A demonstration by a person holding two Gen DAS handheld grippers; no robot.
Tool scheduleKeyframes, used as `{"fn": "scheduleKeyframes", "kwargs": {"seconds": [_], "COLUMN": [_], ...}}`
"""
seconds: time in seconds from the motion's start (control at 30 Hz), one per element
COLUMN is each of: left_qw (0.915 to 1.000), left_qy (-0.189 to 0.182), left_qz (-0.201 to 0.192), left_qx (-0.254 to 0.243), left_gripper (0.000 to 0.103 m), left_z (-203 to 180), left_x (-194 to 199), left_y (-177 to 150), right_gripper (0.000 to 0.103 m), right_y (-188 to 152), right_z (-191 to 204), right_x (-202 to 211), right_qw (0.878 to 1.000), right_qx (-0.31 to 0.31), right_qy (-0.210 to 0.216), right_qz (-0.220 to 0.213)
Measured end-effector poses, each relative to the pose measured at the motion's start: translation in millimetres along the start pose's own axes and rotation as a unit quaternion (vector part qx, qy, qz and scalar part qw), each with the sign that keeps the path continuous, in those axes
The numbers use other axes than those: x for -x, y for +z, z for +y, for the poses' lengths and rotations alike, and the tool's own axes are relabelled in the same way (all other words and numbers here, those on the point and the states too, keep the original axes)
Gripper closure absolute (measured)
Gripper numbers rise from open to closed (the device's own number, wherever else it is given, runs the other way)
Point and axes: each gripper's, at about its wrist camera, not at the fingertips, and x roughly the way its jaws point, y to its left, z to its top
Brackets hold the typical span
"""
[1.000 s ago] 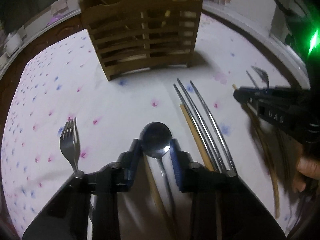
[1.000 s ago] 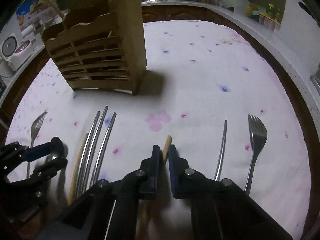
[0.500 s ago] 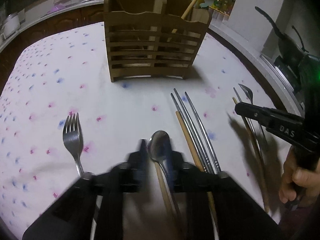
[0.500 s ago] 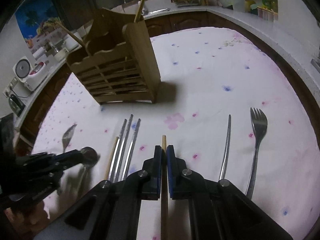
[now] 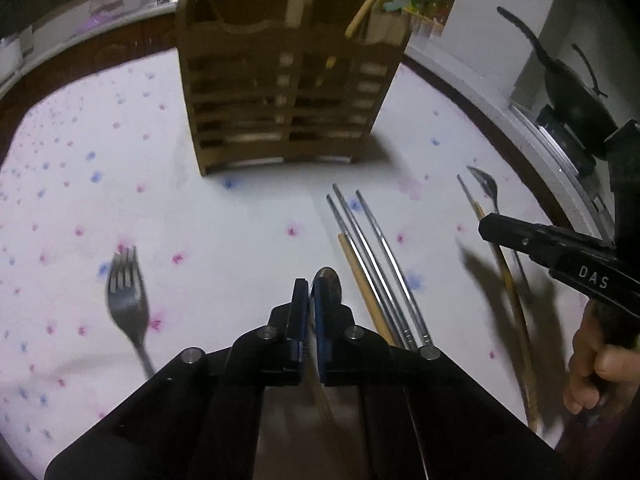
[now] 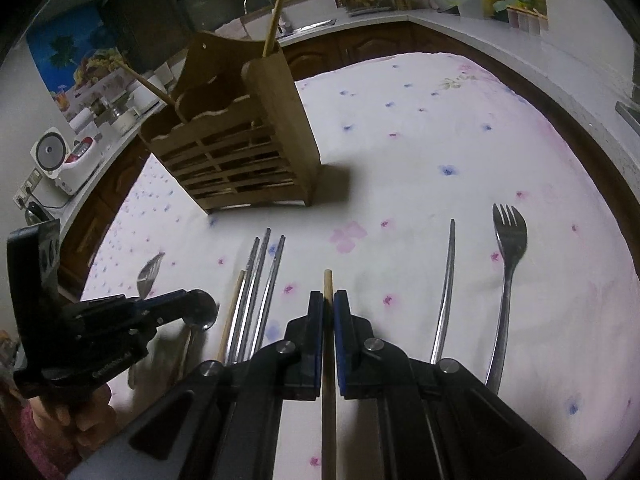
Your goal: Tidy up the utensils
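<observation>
My left gripper (image 5: 309,286) is shut on a metal spoon (image 5: 331,285), its bowl sticking out past the fingertips; it also shows in the right wrist view (image 6: 200,308). My right gripper (image 6: 328,298) is shut on a wooden chopstick (image 6: 328,284) and holds it above the cloth. A slatted wooden utensil holder (image 5: 288,92) stands ahead with chopsticks in it; it also shows in the right wrist view (image 6: 236,140).
On the flowered tablecloth (image 5: 200,220) lie a fork (image 5: 126,296), three metal chopsticks (image 5: 376,248) beside a wooden one (image 5: 362,284), a single metal chopstick (image 6: 446,284) and another fork (image 6: 508,264). Counters with appliances ring the table.
My left gripper closed on the spoon and raised it off the cloth. My right gripper lifted the wooden chopstick. Both moved up and back, so the holder shows more fully.
</observation>
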Motion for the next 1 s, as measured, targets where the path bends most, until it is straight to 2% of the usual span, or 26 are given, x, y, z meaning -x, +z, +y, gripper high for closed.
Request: {"fn": "scheduleKeyframes", "kwargs": {"seconds": [0.27,0.5,0.67,0.77,1.0], "left_qw": [0.9982,0.9931,0.9872,0.9833,0.9748], "left_qy": [0.003,0.007,0.018,0.023,0.036], "left_qz": [-0.06,-0.116,-0.155,-0.174,-0.213], "left_qx": [0.004,0.015,0.036,0.047,0.056], "left_gripper": [0.101,0.101,0.101,0.101,0.101], "left_z": [-4,-6,1,7,15], "left_x": [59,111,142,157,185], "left_y": [-7,-13,-16,-13,-6], "right_gripper": [0.098,0.098,0.098,0.098,0.098], "right_y": [0,4,8,11,22], "right_z": [16,30,38,44,48], "right_x": [41,83,109,116,125], "right_qw": [0.999,0.996,0.989,0.986,0.982], "right_qx": [0.018,0.027,0.034,0.04,0.04], "right_qy": [0.008,0.018,0.032,0.023,0.027], "right_qz": [-0.039,-0.089,-0.139,-0.157,-0.18]}}
